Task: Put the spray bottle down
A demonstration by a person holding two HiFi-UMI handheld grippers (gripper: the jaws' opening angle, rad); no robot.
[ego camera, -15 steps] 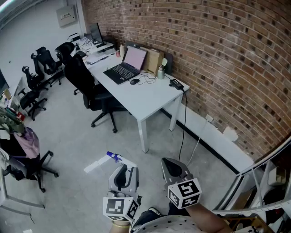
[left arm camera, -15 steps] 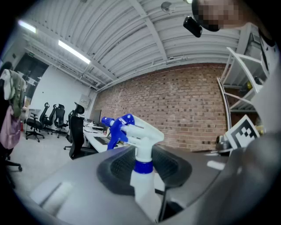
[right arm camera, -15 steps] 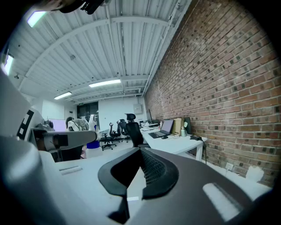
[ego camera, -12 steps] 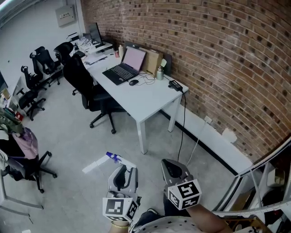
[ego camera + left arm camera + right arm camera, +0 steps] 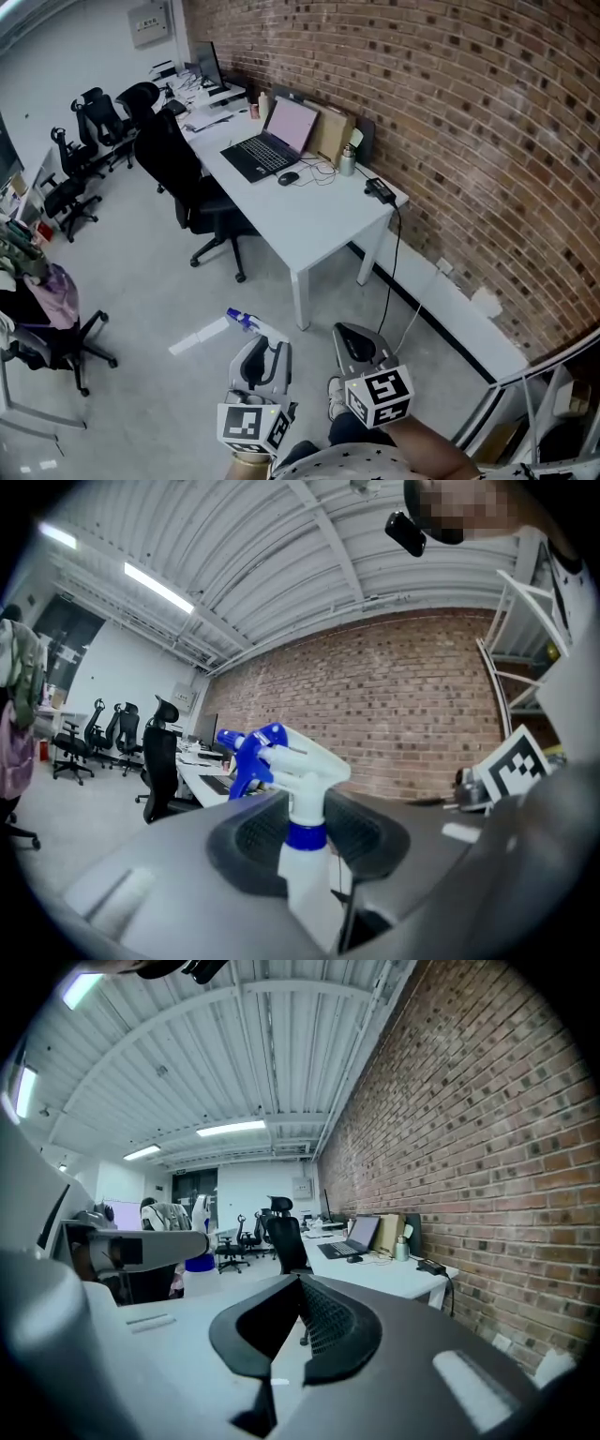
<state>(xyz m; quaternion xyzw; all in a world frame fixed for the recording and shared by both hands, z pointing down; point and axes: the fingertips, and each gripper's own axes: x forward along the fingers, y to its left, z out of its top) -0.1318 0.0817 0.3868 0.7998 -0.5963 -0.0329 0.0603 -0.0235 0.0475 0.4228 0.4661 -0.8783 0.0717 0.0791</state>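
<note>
Closest in, the left tongs (image 5: pixel 263 345) are closed on the spray bottle (image 5: pixel 302 794). Their dark pads press either side of its neck, just at the blue collar. The bottle stands upright in the grip, its white body hanging below the pads. Its blue trigger and nozzle point off to the left in the left gripper view. From the head view it is held above the grey floor (image 5: pixel 141 281), short of the desk's near corner.

Beside them, the right tongs (image 5: pixel 300 1281) hold nothing. Their pads seem to be drawn together at the tips, though the angle makes that hard to read.

Farther off stands the white desk (image 5: pixel 328 220), with an open laptop (image 5: pixel 274 145) and a mouse (image 5: pixel 289 177) on it. A black office chair (image 5: pixel 186 178) is pulled up to its left side. Behind the desk runs the brick wall (image 5: pixel 450 112).
</note>
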